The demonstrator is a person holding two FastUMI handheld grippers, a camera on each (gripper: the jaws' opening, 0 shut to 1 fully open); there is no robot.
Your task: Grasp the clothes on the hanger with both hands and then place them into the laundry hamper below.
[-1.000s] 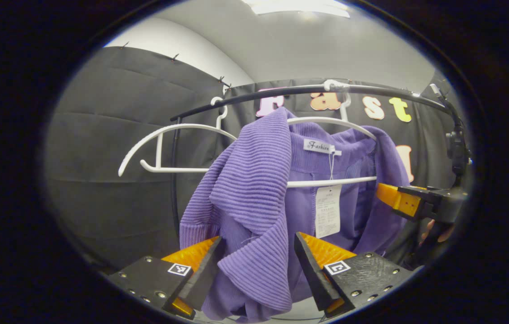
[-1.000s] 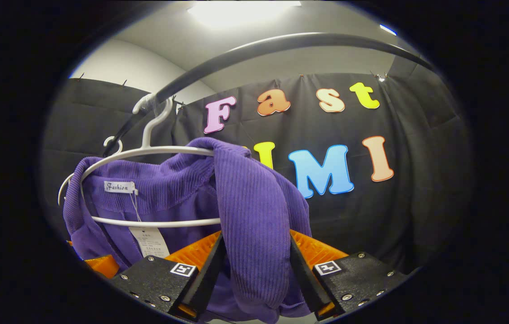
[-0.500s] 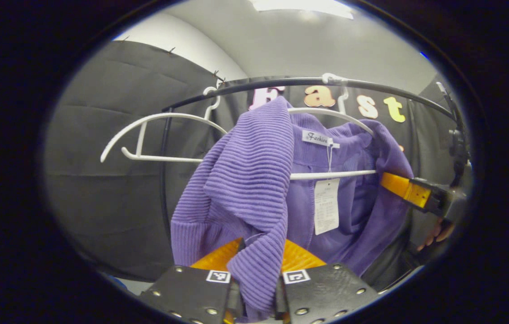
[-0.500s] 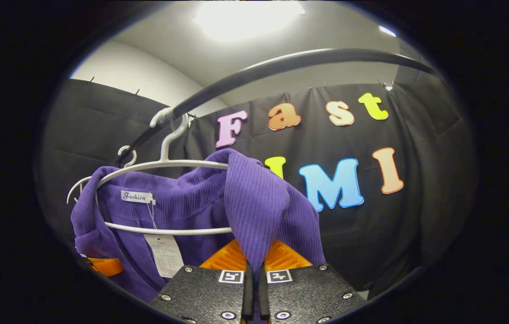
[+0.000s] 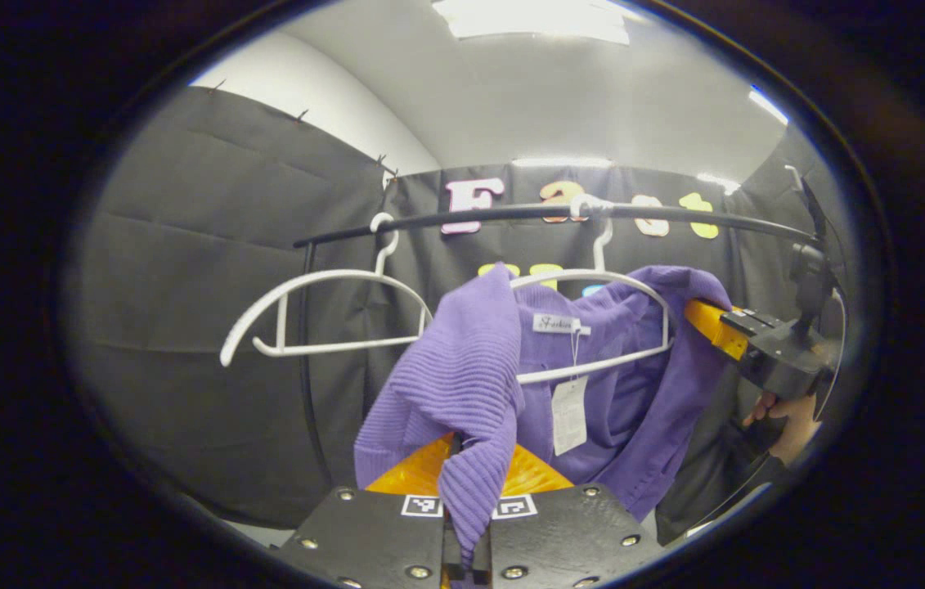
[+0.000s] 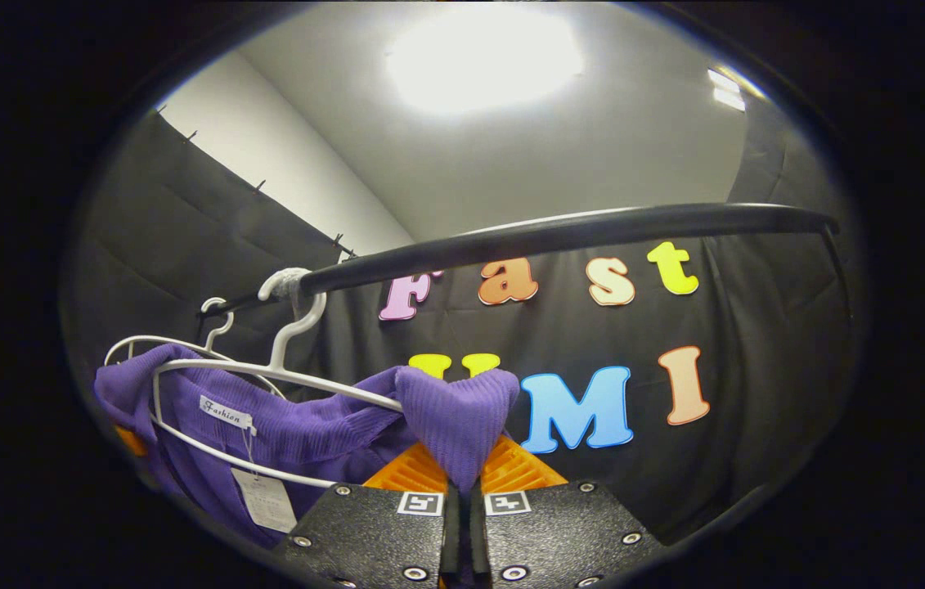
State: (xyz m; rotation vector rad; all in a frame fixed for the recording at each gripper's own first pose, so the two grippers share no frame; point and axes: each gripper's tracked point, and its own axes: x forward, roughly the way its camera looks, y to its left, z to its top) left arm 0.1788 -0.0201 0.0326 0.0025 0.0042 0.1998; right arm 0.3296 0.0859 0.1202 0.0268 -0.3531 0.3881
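Right, you're clamping both grippers, left gripper (image 5: 466, 523) and right gripper (image 6: 462, 483), on the purple ribbed knit sweater (image 5: 470, 368), draping over the white wire hanger (image 5: 593, 282).

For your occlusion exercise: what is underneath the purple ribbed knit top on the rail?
A white plastic hanger runs under the purple ribbed knit top; its lower bar and hook show. The hanger's ends stay covered by fabric.

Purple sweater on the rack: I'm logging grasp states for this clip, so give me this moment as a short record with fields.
garment: purple sweater, draped on a white hanger
left gripper: shut on a fold of the sweater's shoulder
right gripper: shut on the other shoulder fold
rail: black rail carries both hangers
second hanger: empty white hanger, beside the loaded one
garment tags: neck label and a paper tag hanging inside
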